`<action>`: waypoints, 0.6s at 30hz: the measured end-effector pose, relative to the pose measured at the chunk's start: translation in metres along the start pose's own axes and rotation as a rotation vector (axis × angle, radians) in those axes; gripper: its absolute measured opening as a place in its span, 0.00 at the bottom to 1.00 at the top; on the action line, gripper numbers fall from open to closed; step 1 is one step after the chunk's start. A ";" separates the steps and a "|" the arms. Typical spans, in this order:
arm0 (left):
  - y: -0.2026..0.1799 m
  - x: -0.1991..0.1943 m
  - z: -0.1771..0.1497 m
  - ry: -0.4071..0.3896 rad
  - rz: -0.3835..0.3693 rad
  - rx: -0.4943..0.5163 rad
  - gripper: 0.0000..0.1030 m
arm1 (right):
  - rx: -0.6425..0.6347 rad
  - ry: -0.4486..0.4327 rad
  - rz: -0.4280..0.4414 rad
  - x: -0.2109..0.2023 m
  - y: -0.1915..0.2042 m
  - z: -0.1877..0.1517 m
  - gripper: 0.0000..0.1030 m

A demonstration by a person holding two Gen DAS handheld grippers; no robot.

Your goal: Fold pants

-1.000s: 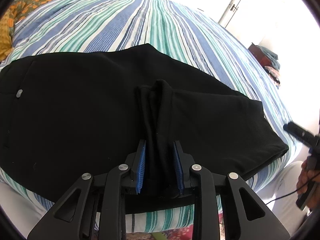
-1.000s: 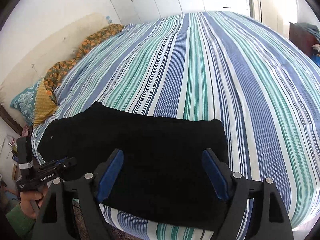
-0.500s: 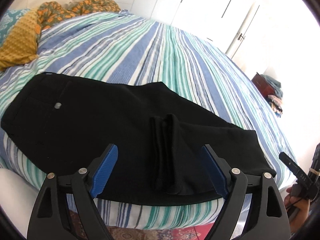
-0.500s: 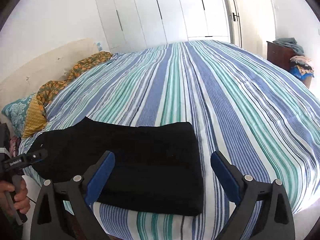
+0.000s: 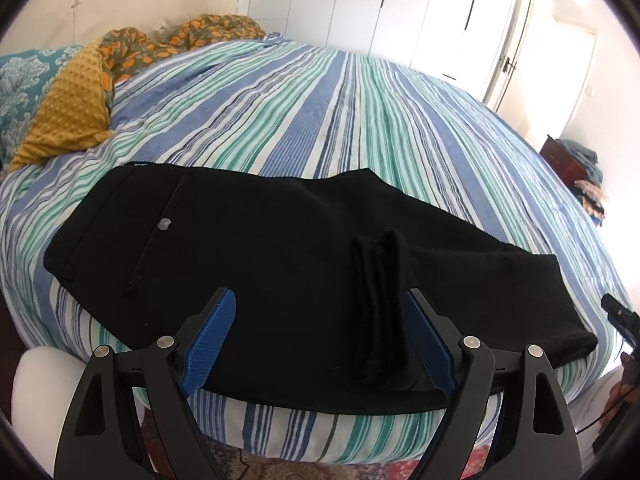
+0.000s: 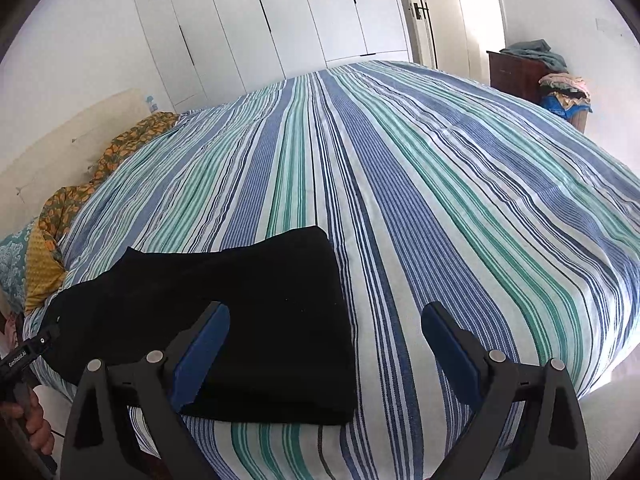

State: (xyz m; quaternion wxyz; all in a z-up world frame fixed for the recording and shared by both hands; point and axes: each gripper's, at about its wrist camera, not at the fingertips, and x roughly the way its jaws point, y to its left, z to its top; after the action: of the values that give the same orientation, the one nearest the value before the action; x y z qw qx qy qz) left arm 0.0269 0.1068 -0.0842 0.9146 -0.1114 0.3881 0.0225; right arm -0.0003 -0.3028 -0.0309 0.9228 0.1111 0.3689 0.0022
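Pants (image 5: 280,264), black, lying folded lengthwise near front edge of striped bedspread (image 5: 360,120); waistband end w/ small grey button (image 5: 164,224) toward left in left wrist view, leg end toward right. Raised bunched ridge (image 5: 380,280) of fabric standing up from top layer, just inside right-hand blue pad. Left gripper (image 5: 320,336) spread wide over pants near the edge, pinching nothing; ridge sits between the fingers but pads not pressing it. Right gripper (image 6: 324,344) also spread wide, empty: left-hand pad over the folded leg end of the pants (image 6: 240,320), right-hand pad over bare stripes. In right wrist view, pants end w/ a straight edge approx. mid-frame, rest of bed beyond it bare. Yellow textured pillow (image 5: 68,120) and orange-print cloth (image 5: 180,40) at head of bed, well apart from pants. White wardrobe doors (image 6: 280,20) behind. Hand (image 6: 38,428) on left gripper's handle visible at lower left of right wrist view.
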 end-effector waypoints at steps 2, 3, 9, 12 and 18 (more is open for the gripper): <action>0.001 0.000 0.000 0.000 0.005 -0.004 0.84 | 0.007 0.000 -0.004 -0.001 -0.003 -0.001 0.96; 0.003 0.001 0.000 0.002 0.009 -0.009 0.84 | 0.011 0.000 -0.007 -0.001 -0.004 -0.002 0.96; 0.008 0.001 0.001 0.003 0.022 -0.032 0.84 | 0.016 0.005 -0.014 0.001 -0.006 -0.001 0.96; 0.009 0.002 0.001 0.005 0.027 -0.037 0.84 | 0.014 0.007 -0.014 0.001 -0.006 -0.002 0.96; 0.010 0.005 0.000 0.015 0.036 -0.038 0.84 | 0.014 0.018 -0.008 0.004 -0.006 -0.003 0.96</action>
State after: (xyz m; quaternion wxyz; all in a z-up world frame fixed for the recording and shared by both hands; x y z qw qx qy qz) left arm 0.0294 0.1163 -0.0891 0.9088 -0.1222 0.3963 0.0455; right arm -0.0001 -0.3075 -0.0367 0.9187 0.1161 0.3775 -0.0034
